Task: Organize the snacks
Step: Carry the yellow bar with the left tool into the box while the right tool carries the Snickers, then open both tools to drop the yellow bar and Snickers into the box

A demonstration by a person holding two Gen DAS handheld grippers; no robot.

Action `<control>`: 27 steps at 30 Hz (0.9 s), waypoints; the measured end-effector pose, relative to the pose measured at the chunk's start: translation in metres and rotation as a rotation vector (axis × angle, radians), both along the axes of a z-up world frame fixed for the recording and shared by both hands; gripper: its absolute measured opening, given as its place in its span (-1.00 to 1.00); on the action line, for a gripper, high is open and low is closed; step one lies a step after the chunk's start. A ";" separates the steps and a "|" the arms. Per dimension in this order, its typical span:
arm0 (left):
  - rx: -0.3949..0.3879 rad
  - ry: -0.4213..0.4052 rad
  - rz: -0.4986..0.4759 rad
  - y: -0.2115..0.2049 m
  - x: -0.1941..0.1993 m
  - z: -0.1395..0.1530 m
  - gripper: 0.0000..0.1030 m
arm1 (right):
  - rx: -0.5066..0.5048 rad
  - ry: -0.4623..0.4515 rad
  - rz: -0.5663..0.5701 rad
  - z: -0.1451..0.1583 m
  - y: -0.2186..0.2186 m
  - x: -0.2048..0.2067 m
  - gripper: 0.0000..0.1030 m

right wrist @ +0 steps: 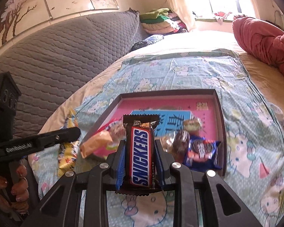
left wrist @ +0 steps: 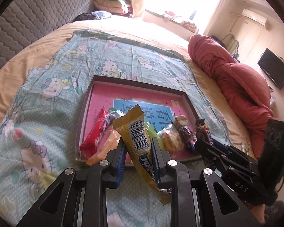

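Pinched in my left gripper (left wrist: pixel 138 151), one yellow barcoded snack bar (left wrist: pixel 136 132); my right gripper (right wrist: pixel 140 155) clamps one brown Snickers bar (right wrist: pixel 141 153). Both hang above the pink-lined tray (right wrist: pixel 220 113) holding several snacks.

Cartoon-cat sheet (left wrist: pixel 53 87) on a bed, rumpled pink quilt (left wrist: pixel 234 81) alongside, grey quilted headboard (right wrist: pixel 66 56), folded blankets (left wrist: pixel 111 0).

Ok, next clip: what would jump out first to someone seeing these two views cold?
Each gripper is clamped on a snack: the right gripper holds a Snickers bar front and centre, and the left gripper pinches a yellow wrapper with its barcode showing. Behind them, a shallow pink-bottomed tray sits on the cartoon-cat sheet with a jumble of other snacks along its near edge.
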State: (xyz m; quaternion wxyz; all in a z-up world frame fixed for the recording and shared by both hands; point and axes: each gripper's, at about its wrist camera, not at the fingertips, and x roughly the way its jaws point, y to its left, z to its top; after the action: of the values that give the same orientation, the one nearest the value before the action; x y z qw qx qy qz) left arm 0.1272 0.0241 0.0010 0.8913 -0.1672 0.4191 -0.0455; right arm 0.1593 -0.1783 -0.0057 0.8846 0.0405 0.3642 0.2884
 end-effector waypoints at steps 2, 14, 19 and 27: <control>0.007 0.008 0.000 -0.002 0.009 -0.006 -0.50 | 0.000 0.001 0.004 -0.001 0.002 0.005 -0.44; 0.014 0.091 0.025 -0.004 0.049 -0.055 -0.49 | -0.097 0.080 0.033 -0.041 0.029 0.049 -0.43; -0.001 0.084 0.022 -0.002 0.051 -0.051 -0.21 | -0.087 0.068 0.027 -0.040 0.027 0.045 -0.15; 0.032 0.010 0.019 -0.001 0.034 -0.023 0.10 | -0.057 0.014 -0.005 -0.016 0.015 0.029 -0.10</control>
State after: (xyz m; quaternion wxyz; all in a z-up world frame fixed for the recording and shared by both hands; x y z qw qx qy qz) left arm 0.1610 0.0231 -0.0216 0.8920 -0.1573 0.4228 -0.0296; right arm 0.1881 -0.1634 -0.0216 0.8835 0.0182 0.3785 0.2753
